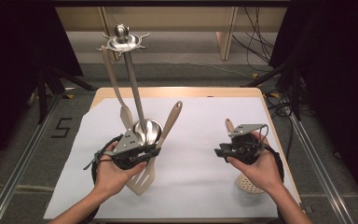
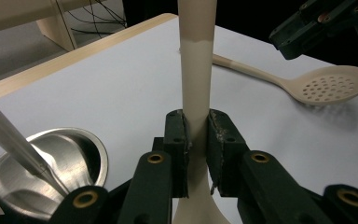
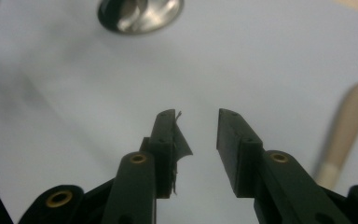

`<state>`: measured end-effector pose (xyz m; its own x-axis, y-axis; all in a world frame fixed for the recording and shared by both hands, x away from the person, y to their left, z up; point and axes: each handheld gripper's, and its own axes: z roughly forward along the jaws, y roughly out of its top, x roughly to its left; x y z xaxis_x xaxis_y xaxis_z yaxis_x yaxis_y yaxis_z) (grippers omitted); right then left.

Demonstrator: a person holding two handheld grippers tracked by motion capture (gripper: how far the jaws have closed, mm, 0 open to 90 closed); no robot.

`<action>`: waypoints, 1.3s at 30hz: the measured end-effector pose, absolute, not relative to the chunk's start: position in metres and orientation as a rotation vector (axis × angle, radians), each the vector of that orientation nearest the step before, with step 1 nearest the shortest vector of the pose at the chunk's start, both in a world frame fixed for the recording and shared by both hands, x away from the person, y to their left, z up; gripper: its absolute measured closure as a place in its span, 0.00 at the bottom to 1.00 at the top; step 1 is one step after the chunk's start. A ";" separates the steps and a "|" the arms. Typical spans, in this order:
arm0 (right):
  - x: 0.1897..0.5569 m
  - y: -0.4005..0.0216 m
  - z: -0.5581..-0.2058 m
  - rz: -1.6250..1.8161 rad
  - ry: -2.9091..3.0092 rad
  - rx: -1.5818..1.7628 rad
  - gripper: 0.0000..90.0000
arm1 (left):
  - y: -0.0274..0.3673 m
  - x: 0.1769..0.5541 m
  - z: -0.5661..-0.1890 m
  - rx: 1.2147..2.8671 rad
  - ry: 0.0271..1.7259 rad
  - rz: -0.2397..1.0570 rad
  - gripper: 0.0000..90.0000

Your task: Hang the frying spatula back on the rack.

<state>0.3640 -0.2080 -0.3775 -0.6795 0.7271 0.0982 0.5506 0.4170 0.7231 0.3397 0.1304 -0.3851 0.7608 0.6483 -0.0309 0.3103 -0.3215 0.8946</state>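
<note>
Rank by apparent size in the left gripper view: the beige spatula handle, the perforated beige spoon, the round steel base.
1. Beige spatula handle, clamped in the left tongs: largest, though nearness inflates it.
2. Round steel base, partly cropped, and the perforated beige spoon: too alike to separate.

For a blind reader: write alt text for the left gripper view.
The left gripper is clamped on the cream handle of a spatula that rises between its black jaws. A perforated cream spoon lies beyond on the white table cover, and the utensil stand's steel base sits at lower left.
</note>
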 end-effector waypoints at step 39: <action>0.372 -0.156 -0.317 1.712 2.107 1.070 0.76 | 0.081 0.345 -0.383 1.955 0.649 0.401 0.86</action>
<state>0.3723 -0.1561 -0.3172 -0.7093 0.6533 0.2648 0.3930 0.0546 0.9179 0.3450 0.0814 -0.3829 0.8013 0.5983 0.0008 0.2680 -0.3600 0.8936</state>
